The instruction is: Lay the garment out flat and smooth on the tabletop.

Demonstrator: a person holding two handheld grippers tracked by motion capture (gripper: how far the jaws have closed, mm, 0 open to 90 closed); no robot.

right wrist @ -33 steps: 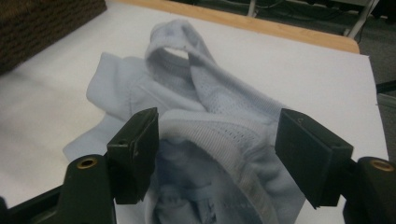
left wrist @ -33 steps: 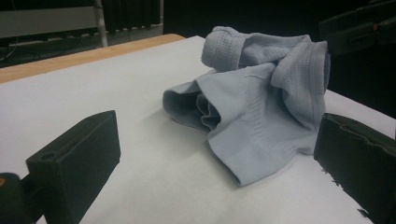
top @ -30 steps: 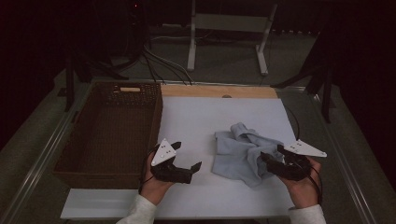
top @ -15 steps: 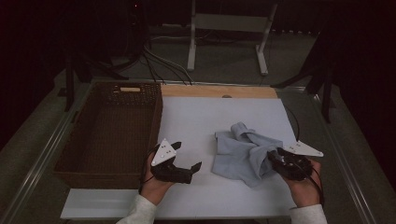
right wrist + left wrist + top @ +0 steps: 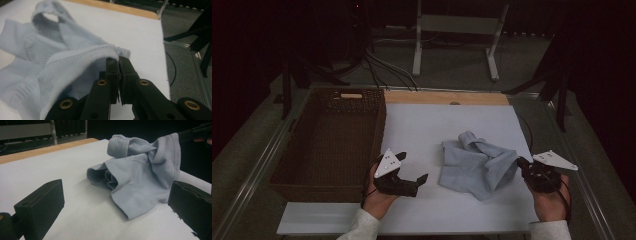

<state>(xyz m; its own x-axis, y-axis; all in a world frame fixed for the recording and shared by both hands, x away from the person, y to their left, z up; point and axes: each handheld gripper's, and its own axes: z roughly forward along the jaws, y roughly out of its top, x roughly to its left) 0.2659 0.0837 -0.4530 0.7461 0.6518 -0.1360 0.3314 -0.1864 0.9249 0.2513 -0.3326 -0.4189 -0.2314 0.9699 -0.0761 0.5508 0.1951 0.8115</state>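
Loosely crumpled, pale blue garment point(image 5: 477, 162) lies bunched.

The white table top point(image 5: 422, 130) lies bare between the wicker basket point(image 5: 329, 145) along its left edge and the crumpled pale blue cloth point(image 5: 477, 162) right of centre, so a gripper could pass freely up that middle strip to the wooden strip point(image 5: 447, 97) at the far edge. The basket's tall woven wall blocks any low sideways pass to the left. The cloth's raised folds take up the right part, leaving bare table beyond it and along the near edge.
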